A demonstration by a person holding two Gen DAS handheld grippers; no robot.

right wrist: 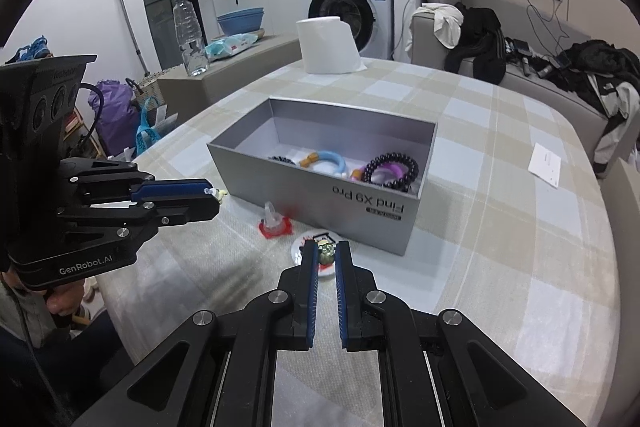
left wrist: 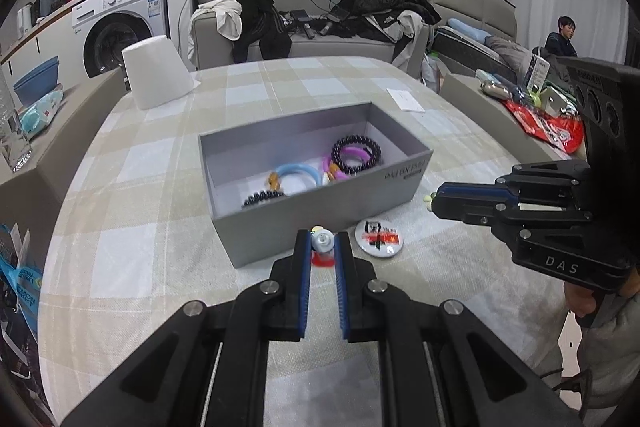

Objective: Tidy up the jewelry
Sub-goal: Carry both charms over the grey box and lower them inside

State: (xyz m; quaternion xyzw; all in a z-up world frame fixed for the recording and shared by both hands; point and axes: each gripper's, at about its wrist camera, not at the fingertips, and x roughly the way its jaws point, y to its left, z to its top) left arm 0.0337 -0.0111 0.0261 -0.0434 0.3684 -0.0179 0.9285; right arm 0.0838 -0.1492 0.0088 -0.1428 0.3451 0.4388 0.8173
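An open grey box (left wrist: 280, 233) (right wrist: 320, 205) stands mid-table. In it lie a light blue bangle (left wrist: 298, 174), a dark purple bead bracelet (right wrist: 394, 169) and a black bead string (left wrist: 260, 198). My left gripper (left wrist: 323, 241) (right wrist: 216, 197) is shut on a small white charm (left wrist: 322, 238), just before the box's near wall and above a clear cone on a red base (right wrist: 274, 223). My right gripper (right wrist: 326, 251) (left wrist: 434, 201) is shut on a small green charm (right wrist: 326, 254), above a round white badge (left wrist: 378, 237) that lies by the box's corner.
A paper towel roll (left wrist: 158, 75) stands at the table's far side and a white slip (right wrist: 545, 163) lies past the box. A water bottle (right wrist: 190, 31) is on a side ledge. Sofas with clothes ring the table. A person (left wrist: 562, 35) sits far off.
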